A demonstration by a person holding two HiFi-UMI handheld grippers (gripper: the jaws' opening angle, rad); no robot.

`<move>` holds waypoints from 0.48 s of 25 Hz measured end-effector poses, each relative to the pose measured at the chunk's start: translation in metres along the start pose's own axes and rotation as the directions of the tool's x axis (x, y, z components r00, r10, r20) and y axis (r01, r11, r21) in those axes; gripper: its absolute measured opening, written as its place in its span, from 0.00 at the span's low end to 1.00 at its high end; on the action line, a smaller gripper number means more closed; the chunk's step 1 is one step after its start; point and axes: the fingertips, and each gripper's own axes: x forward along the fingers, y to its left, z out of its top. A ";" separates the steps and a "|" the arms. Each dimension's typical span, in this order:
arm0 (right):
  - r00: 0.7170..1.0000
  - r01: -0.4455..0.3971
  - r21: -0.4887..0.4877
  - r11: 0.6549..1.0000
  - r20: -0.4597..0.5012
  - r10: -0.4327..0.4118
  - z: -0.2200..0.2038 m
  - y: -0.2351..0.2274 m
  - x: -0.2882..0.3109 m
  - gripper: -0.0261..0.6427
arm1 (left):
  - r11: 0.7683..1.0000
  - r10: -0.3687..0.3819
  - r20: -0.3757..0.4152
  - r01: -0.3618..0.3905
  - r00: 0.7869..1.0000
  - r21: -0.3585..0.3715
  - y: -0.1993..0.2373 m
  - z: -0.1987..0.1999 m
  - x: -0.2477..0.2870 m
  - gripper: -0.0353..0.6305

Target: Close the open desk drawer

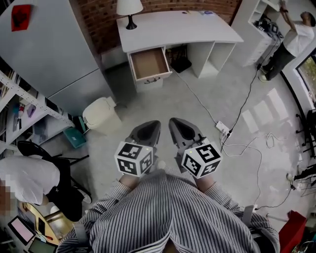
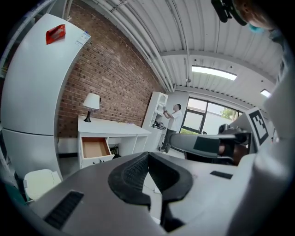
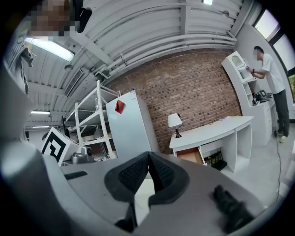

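Grippers hang side by side near the person's striped shirt, well short of the furniture. The left gripper [image 1: 150, 126] has its jaws pressed together with nothing between them, as its own view [image 2: 148, 155] shows. The right gripper [image 1: 177, 123] is likewise closed and empty [image 3: 149, 155]. Both point toward the far wall.

The desk drawer [image 1: 149, 63] stands pulled out from the left end of the white desk [image 1: 177, 27]. Its brown inside is bare, and a dark handle shows on its front. A table lamp [image 1: 129, 9] sits on the desk's far left corner, against the brick wall [image 2: 110, 78]. A tall white refrigerator [image 1: 44, 49] stands left of the desk, with a white lidded bin [image 1: 101, 114] on the floor near it. A power strip [image 1: 222, 128] with trailing cables lies on the floor to the right. At the far right, a person [image 1: 291, 39] reaches into a white shelf unit [image 1: 252, 15].
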 end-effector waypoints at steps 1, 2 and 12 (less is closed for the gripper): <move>1.000 0.002 0.000 1.000 0.001 -0.002 0.004 -0.010 0.004 0.06 | 1.000 0.003 0.000 -0.003 1.000 -0.003 0.001 0.003 0.009 0.07; 1.000 0.006 0.002 1.000 0.003 -0.006 0.007 -0.019 0.006 0.06 | 1.000 0.007 0.000 -0.007 1.000 -0.006 0.002 0.005 0.017 0.07; 0.999 0.009 0.036 0.999 -0.032 -0.008 0.002 -0.065 0.033 0.06 | 0.998 0.060 -0.025 -0.061 0.998 -0.031 0.021 0.005 0.054 0.07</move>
